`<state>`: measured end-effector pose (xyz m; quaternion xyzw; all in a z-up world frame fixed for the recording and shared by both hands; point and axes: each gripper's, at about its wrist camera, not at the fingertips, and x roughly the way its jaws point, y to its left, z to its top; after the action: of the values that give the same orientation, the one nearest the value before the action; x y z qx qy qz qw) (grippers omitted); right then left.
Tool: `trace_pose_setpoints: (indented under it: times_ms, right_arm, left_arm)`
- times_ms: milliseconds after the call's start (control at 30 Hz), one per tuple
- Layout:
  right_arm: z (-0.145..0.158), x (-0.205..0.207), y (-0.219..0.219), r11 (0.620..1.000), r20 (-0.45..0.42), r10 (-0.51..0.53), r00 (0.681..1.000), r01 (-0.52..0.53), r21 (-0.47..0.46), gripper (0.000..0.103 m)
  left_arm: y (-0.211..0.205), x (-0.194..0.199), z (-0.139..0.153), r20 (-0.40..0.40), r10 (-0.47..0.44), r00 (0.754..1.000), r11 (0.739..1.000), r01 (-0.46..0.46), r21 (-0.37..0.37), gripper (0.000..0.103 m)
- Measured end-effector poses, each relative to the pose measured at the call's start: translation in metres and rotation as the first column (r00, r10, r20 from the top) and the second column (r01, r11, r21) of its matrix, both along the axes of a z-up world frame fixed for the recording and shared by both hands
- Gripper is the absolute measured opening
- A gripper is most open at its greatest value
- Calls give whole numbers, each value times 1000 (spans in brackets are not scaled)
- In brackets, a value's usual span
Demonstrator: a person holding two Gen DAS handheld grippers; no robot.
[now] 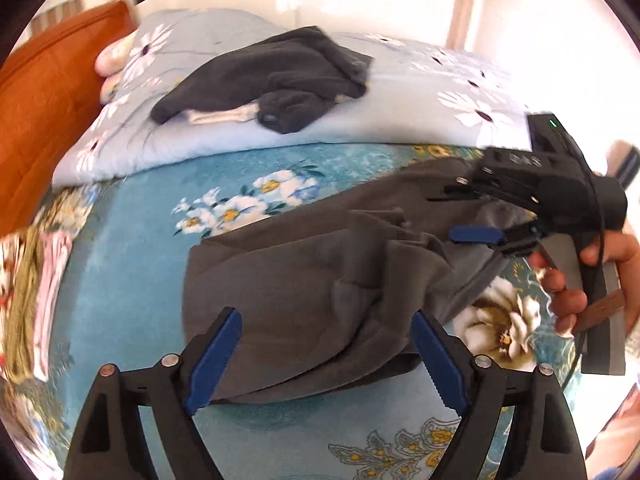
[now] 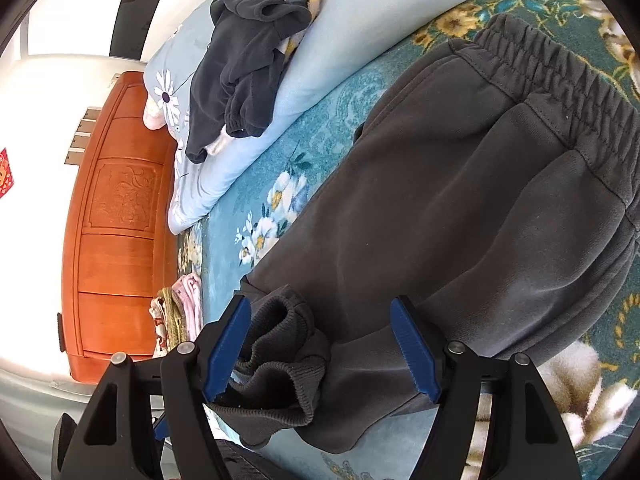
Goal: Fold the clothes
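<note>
Lying folded on the bed's teal floral blanket (image 1: pixel 120 272): one pair of grey sweatpants (image 1: pixel 304 280).

Two claws hover over them, both spread wide and gripping nothing. The left claw (image 1: pixel 326 364) frames the folded edge without its pads pressing; the right claw (image 2: pixel 320 354) straddles the two ribbed cuffs (image 2: pixel 280 344), pads clear of the cloth, a hand (image 1: pixel 576 280) on its handle. One elastic waistband (image 2: pixel 560 92) lies at the far end. One dark garment (image 1: pixel 272 80) is heaped on one pale blue daisy-print quilt (image 1: pixel 400 92), beside one orange wooden headboard (image 2: pixel 116 220).
</note>
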<state>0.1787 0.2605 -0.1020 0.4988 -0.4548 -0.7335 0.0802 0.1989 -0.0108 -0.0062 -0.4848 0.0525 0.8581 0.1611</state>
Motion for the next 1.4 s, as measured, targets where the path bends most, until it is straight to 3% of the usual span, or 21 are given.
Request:
trace_pose_setpoints:
  times_ms: [33,67,100,167,200,267,333,367,500,567,633,733,867,967,1000,1100,1133,1167,1267,1333,1400]
  right_arm:
    - [0,1,0,1000,1,5,1000,-5,0,73]
    - [0,1,0,1000,5,11,1000,-11,0,73]
    - [0,2,-2,1000,10,19,1000,-19,-3,73]
    - [-2,2,-9,999,20,40,999,-39,-23,73]
    - [-2,2,-13,998,24,50,998,-49,-34,73]
    - [-4,2,-21,996,34,73,997,-71,-55,73]
    - [-3,-1,-33,992,50,108,993,-104,-68,73]
    - [-4,-2,-38,990,63,123,990,-118,-71,73]
    - [-1,4,-47,988,111,143,984,-134,-81,73]
    - [2,10,-47,989,128,140,982,-132,-69,73]
    - [5,15,-47,990,142,134,981,-127,-60,73]
    - [6,19,-50,991,165,130,978,-125,-38,73]
    - [-2,23,-46,995,213,91,973,-82,-49,71]
    - [-6,27,-40,995,216,76,973,-61,-77,48]
    - [-7,27,-39,995,217,75,973,-59,-79,35]
    - [-8,28,-40,994,214,90,973,-76,-75,22]
    - [-8,28,-41,994,208,98,973,-84,-75,17]
    - [-8,27,-42,993,203,106,973,-93,-73,16]
    - [-5,24,-45,992,184,126,975,-119,-53,11]
    - [-2,20,-47,990,172,143,975,-138,-41,11]
    - [2,14,-46,988,147,152,978,-146,-47,10]
  left_arm:
    - [-23,-7,-3,24,85,996,995,-86,42,89]
    - [-50,-16,-11,82,198,977,975,-205,86,89]
    - [-75,-24,-22,152,299,942,938,-320,136,89]
    - [-121,-35,-46,275,439,855,834,-502,227,89]
    - [-135,-38,-56,309,479,822,796,-555,241,89]
    - [-150,-42,-76,383,516,767,744,-622,243,89]
    - [-148,-42,-89,443,500,744,723,-640,259,89]
    - [-141,-43,-90,441,485,755,736,-625,260,89]
    - [-92,-41,-64,305,381,873,863,-454,221,89]
    - [-68,-40,-47,222,310,924,901,-360,241,89]
    - [-48,-44,-39,213,203,956,910,-264,319,89]
    - [-29,-44,-43,241,105,965,904,-193,381,89]
    - [-12,-36,-52,235,37,971,939,-114,324,87]
    - [-4,-32,-52,238,-14,971,934,-72,350,79]
    - [-1,-31,-51,234,-30,972,933,-57,355,79]
    - [10,-30,-53,238,-78,968,937,-11,350,76]
    - [14,-31,-57,253,-88,963,944,-1,330,69]
    - [18,-32,-62,270,-96,958,951,8,309,53]
    - [23,-35,-73,295,-96,951,958,7,287,24]
    - [17,-33,-66,257,-86,963,948,0,319,13]
    - [6,-31,-50,180,-71,981,928,-1,372,11]
